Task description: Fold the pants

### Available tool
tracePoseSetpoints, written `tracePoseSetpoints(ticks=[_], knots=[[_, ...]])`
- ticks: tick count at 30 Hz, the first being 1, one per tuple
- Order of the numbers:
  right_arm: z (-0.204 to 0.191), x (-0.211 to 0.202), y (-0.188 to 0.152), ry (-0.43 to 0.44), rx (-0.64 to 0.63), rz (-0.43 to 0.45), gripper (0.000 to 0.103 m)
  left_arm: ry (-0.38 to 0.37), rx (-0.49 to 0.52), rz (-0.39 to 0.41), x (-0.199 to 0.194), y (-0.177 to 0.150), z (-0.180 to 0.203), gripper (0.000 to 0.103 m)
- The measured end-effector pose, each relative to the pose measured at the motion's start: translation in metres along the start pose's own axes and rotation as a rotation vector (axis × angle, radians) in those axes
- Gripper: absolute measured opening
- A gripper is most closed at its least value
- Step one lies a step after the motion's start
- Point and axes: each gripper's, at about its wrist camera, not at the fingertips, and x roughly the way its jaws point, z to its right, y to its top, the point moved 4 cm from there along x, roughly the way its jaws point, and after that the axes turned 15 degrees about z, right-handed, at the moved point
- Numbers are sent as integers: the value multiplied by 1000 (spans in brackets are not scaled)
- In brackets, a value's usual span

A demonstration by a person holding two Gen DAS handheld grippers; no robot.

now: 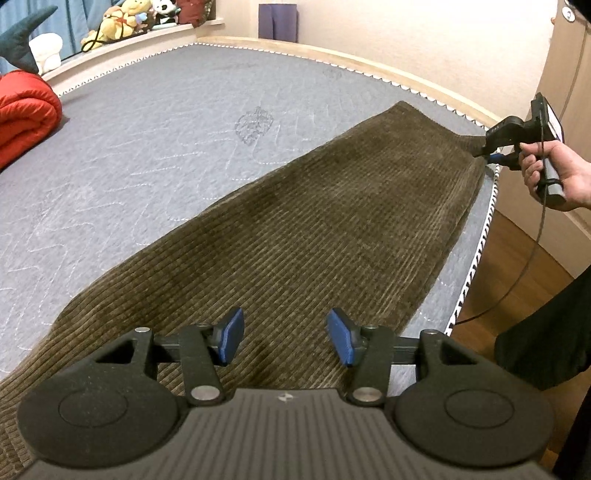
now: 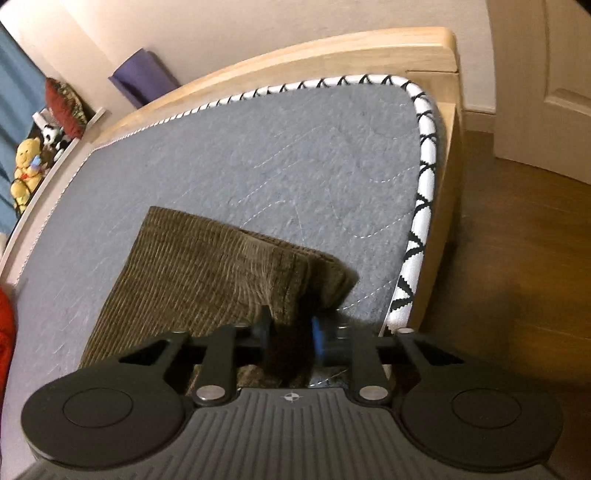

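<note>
Brown corduroy pants (image 1: pixel 314 221) lie lengthwise on the grey mattress (image 1: pixel 155 140), folded leg on leg. My left gripper (image 1: pixel 285 338) is open and empty, hovering just above the near part of the pants. My right gripper (image 1: pixel 484 149) is at the far corner of the pants by the mattress edge. In the right wrist view the right gripper (image 2: pixel 290 332) is shut on a corner of the pants (image 2: pixel 207 266), and the fabric there is bunched and lifted a little.
A red quilt (image 1: pixel 26 110) lies at the mattress's left side. Plush toys (image 1: pixel 125 18) sit on the sill behind. A wooden bed frame (image 2: pixel 332 51) borders the mattress. A wood floor (image 2: pixel 517 240) and a door are to the right.
</note>
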Motion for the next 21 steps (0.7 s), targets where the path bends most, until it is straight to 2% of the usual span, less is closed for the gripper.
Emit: tracePoseSetpoints(ticks=[4,6,9,11,13,15,17,19,21], knots=[[-26,-20,2,-16,-58,105,13,8,-6,16,-3,3,-2,56],[-50,-41,6,3,-105,183,13,19,-18,25,-5,4,-6,56],[-103,-83,2,94,-250,312,13,59,-45,45,-11,9,-20,56],[-154,-123,-18,205,-449,426,13,105,-90,72,-18,13,-40,56],[-205,-170,-60,358,-691,549,13,166,-168,100,-28,17,-68,56],[-237,-212,-111,515,-888,637,13,236,-244,121,-39,16,-97,56],[-255,-254,-186,717,-1124,678,13,300,-312,131,-49,12,-124,56],[-254,-280,-263,894,-1366,622,16,336,-366,127,-56,6,-143,56],[-239,-291,-335,1026,-1635,510,18,351,-407,110,-58,-1,-156,56]])
